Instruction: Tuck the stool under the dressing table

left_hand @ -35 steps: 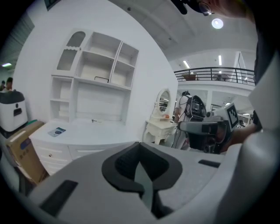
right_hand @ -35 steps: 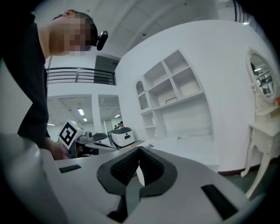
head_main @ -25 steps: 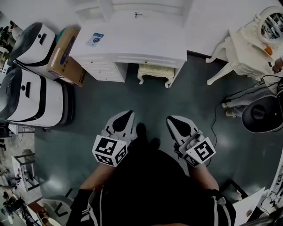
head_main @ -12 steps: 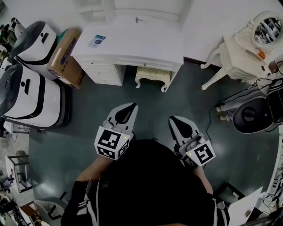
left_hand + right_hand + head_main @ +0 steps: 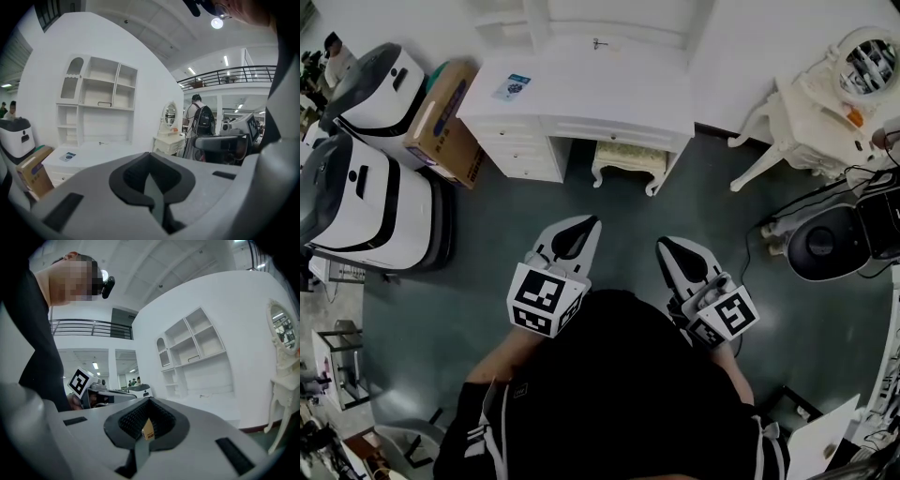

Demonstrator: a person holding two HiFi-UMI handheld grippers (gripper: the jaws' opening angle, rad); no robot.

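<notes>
At the far left, two white machines with black panels point(image 5: 358, 192) stand on the dark floor point(image 5: 487, 281). Just beside them a cardboard box point(image 5: 442, 122) leans against the drawer side of the dressing table point(image 5: 609, 89). The box carries purple print on its top face and dark print on its end, all too small to read. A small blue-and-white card point(image 5: 512, 86) lies on the left part of the white table top; its wording is likewise illegible.

The stool point(image 5: 628, 161), cream with carved legs, sits in the knee space between the drawers and the table's right leg. Its back part is under the top and its front edge and legs show.

Nearer the person, well apart from the stool, the left gripper point(image 5: 587, 223) points toward the table with its jaws pressed together on nothing. Its cube point(image 5: 546, 300) shows bold black-and-white square markers. The right gripper point(image 5: 665, 245) is closed and empty as well, with a similar marker cube point(image 5: 731, 319). In the right gripper view a brown speck with a label, probably the distant box, shows through the notch behind the tips.

At the far right stands an ornate white table point(image 5: 811, 108) with an oval mirror point(image 5: 867, 58)
</notes>
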